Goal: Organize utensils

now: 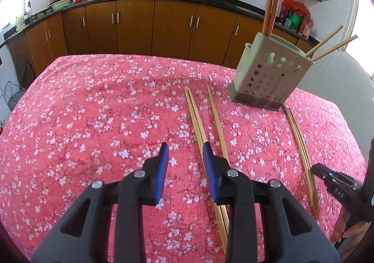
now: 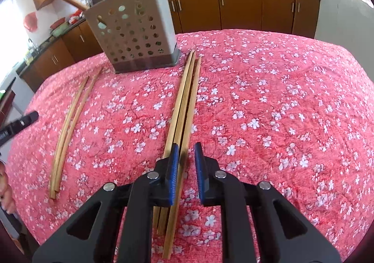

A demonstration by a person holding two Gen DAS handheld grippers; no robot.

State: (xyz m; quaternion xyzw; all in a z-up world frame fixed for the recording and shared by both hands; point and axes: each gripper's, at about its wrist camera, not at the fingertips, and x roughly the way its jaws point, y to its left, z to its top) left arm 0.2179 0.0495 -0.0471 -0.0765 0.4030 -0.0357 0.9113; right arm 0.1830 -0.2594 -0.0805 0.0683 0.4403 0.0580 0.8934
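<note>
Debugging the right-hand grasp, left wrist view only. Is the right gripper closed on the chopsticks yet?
Observer: No. The right gripper shows a narrow gap, and its pads press on nothing.
Operator: Lined up with the bundle?
Observer: Roughly. The chopstick bundle runs under its left pad, with one stick showing in the gap.
Operator: How many sticks?
Observer: At least three, side by side, with their far ends beside the holder.
</note>
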